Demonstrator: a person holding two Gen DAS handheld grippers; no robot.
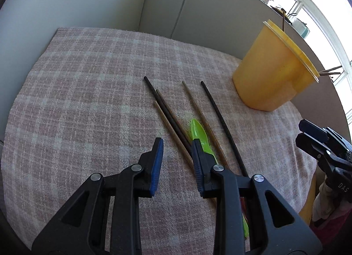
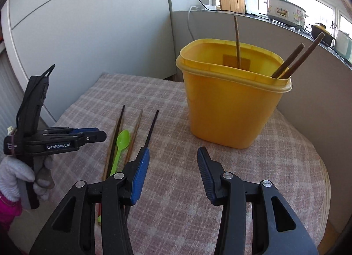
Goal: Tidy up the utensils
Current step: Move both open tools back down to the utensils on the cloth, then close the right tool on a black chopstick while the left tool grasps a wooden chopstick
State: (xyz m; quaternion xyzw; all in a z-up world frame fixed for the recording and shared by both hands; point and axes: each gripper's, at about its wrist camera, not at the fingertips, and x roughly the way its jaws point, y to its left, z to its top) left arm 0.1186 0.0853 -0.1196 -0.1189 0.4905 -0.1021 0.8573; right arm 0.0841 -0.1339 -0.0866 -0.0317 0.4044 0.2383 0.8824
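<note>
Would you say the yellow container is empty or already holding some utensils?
Holding some: three chopsticks stand inside the yellow container, sticking up past its rim.

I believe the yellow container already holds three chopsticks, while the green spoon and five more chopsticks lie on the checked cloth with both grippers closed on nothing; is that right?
Nearly. Both grippers are open, not closed: each wrist view shows the left gripper and right gripper with jaws apart and empty. The rest holds: three chopsticks in the yellow container, green spoon and five chopsticks on the cloth.
</note>
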